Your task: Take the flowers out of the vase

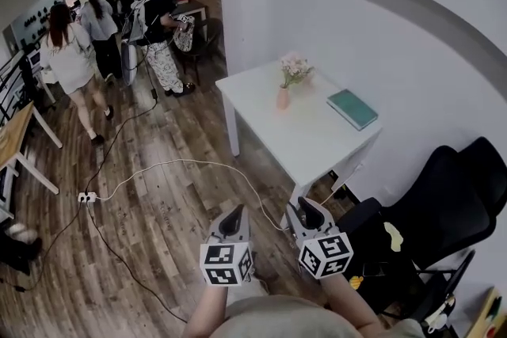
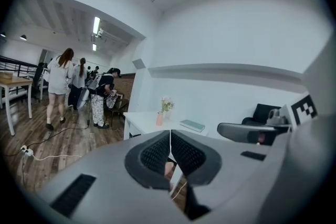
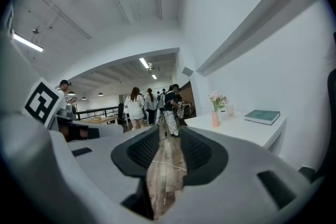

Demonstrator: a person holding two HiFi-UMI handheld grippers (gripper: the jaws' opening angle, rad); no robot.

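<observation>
Left gripper [image 1: 236, 211] [image 2: 170, 136]: bottom centre of the head view, about 6 o'clock; jaws clenched, pads meeting along a thin seam, nothing between them.
Right gripper [image 1: 305, 210] [image 3: 169, 136]: just beside the left one, at its 3 o'clock; jaws released, a clear gap with only floor planks showing through; empty.
Both grippers: pointing toward 12 o'clock, well apart from the tabletop.
Floor [image 1: 158, 202]: wood planks under the grippers.
White cable [image 1: 182, 165]: runs from a power strip [image 1: 85, 197] at 9 o'clock, arcing across the planks toward the grippers.
Tabletop [image 1: 317, 142]: white, against the wall, at 12 to 1 o'clock from the grippers.
Vase [image 1: 283, 98]: pink, upright, on the tabletop's far half, toward its left edge.
Flowers [image 1: 295, 69]: pale pink blooms with green, standing in the vase; neither gripper near.
Book [image 1: 352, 108]: teal, flat on the tabletop at the vase's 3 o'clock, apart from it.
Chair [image 1: 444, 206]: black office chair at 3 o'clock of the right gripper, near the tabletop's near corner.
People [image 1: 71, 51]: several standing at 10 to 11 o'clock, far side of the room, well apart from the tabletop.
</observation>
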